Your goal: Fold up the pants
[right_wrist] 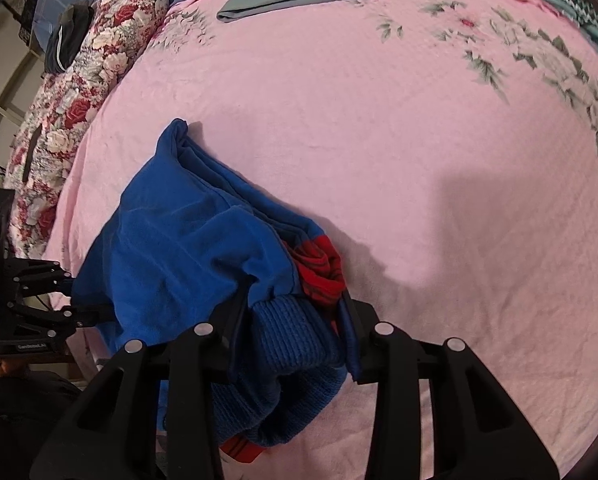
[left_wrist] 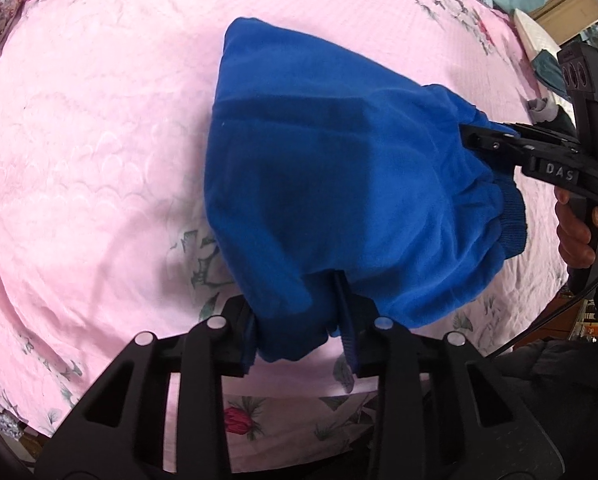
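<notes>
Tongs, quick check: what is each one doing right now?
Left tongs: closed on the blue pants, at a plain fabric edge.
Right tongs: closed on the pants' ribbed band.

Both fisheye views are evenly and brightly lit, with strong barrel bending and black vignette at the corners. Soft shadows fall on the pink bedspread (right_wrist: 379,160): one at right centre of the right wrist view, another under the blue pants (left_wrist: 339,180). Focus is sharp centrally, softer toward the edges; no glare.
</notes>
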The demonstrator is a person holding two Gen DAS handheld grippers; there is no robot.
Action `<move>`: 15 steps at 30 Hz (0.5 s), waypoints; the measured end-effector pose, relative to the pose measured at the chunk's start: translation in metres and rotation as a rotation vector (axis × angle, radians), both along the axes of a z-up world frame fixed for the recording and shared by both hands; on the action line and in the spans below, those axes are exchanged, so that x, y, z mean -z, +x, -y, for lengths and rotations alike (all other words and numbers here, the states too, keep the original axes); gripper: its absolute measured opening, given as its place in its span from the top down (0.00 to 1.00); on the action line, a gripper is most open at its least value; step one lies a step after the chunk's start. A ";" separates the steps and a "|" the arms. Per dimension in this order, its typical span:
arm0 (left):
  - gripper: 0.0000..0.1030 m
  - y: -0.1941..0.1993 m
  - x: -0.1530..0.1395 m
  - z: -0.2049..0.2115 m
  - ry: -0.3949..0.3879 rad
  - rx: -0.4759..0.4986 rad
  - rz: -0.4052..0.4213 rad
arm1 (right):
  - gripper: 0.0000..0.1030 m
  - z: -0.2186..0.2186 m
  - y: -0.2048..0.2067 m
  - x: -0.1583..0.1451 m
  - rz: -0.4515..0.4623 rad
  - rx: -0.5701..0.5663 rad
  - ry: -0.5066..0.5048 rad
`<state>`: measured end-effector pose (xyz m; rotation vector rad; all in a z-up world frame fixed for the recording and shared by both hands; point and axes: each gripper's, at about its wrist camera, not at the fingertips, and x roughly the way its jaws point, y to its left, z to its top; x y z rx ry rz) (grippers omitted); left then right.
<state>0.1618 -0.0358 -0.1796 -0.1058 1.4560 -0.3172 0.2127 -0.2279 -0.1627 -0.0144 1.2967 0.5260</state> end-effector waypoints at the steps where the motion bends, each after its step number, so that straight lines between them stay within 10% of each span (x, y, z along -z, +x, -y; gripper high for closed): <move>1: 0.71 -0.001 -0.002 -0.003 -0.009 0.007 0.000 | 0.65 -0.004 -0.002 -0.004 0.015 -0.006 -0.023; 15: 0.76 0.072 -0.112 -0.042 -0.099 0.084 0.258 | 0.68 -0.053 0.040 -0.139 0.360 -0.132 -0.170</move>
